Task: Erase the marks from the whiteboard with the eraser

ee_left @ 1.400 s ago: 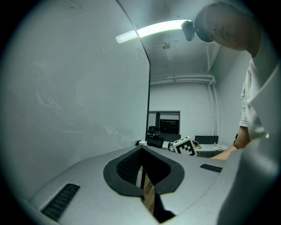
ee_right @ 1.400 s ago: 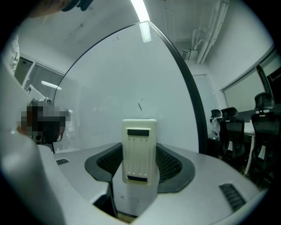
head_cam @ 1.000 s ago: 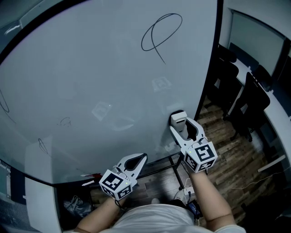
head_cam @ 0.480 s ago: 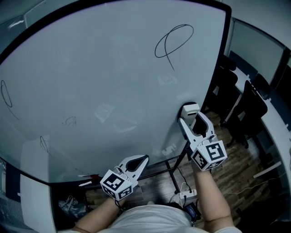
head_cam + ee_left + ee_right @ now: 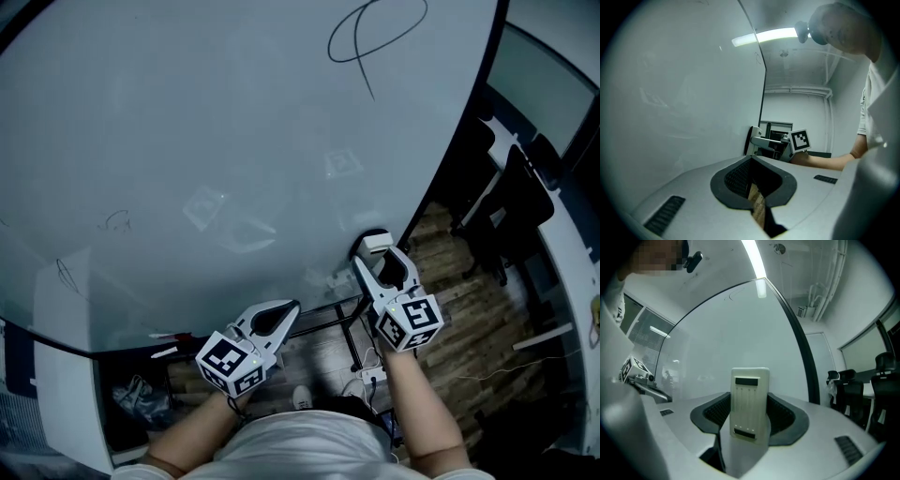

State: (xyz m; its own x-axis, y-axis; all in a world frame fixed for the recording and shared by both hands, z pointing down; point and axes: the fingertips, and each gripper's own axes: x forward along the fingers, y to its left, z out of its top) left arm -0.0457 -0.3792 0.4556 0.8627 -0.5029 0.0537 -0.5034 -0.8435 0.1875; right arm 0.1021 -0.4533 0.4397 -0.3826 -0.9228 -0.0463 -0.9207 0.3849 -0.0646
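Gripping eraser, right gripper; loop scribble on whiteboard.

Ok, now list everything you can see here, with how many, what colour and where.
whiteboard: one, white with a dark frame, fills most of the head view
loop mark: one, dark, top of the board near its right edge
small marks: two, faint, left part of the board
eraser: one, white, by the board's lower right edge
stand bars: black, under the board
office chairs: at least two, black, right of the board
floor: brown wood planks, lower right
left tongs: grey, shut, empty, low below the board
right tongs: grey, shut on the eraser
forearms: two, bottom of the head view
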